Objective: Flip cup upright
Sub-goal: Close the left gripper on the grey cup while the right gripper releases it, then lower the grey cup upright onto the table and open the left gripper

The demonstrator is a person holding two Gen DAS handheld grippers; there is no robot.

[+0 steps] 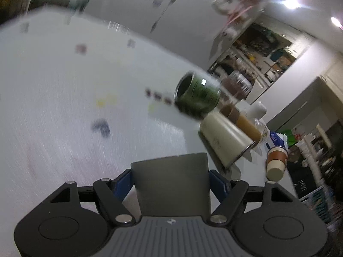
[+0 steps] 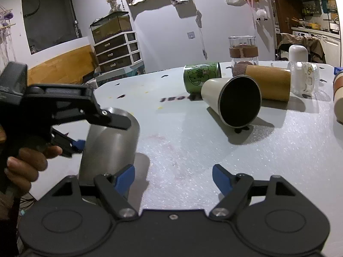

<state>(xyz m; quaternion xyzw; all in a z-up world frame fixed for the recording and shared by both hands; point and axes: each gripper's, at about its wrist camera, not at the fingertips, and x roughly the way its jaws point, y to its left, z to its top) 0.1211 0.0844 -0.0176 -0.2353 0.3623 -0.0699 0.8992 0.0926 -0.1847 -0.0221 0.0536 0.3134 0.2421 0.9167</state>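
My left gripper is shut on a grey metal cup, its blue pads pressed on both sides. In the right wrist view the same grey cup stands about upright at the table's near left, with the left gripper clamped across it. My right gripper is open and empty, low over the table just right of that cup. The left wrist view is blurred and tilted.
On the white table lie a cream tumbler, a green printed cup, a tan bamboo tumbler and a clear plastic cup. A glass jar stands behind. A brown paper cup is at the right edge.
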